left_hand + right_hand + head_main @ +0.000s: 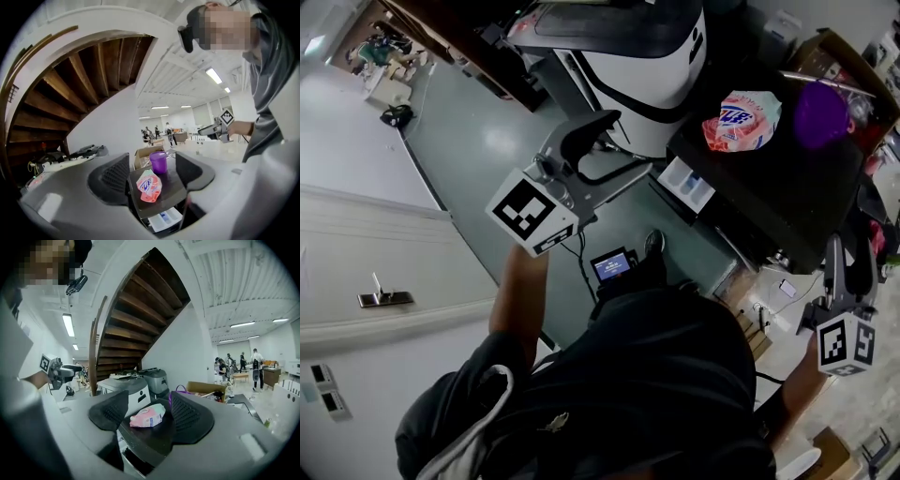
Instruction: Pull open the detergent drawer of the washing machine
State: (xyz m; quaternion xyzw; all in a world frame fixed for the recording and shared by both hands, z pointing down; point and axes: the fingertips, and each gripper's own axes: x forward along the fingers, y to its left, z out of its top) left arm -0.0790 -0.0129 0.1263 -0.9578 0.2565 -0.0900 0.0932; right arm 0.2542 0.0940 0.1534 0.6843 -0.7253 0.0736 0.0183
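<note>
A big open hall under a wooden staircase. The washing machine (787,202) stands below; its detergent drawer (686,185) juts from under the top's near edge, seemingly already out. It is probably light, stiff plastic, best hooked by its front lip. The left gripper (605,150) and right gripper (851,258) gape, empty.
</note>
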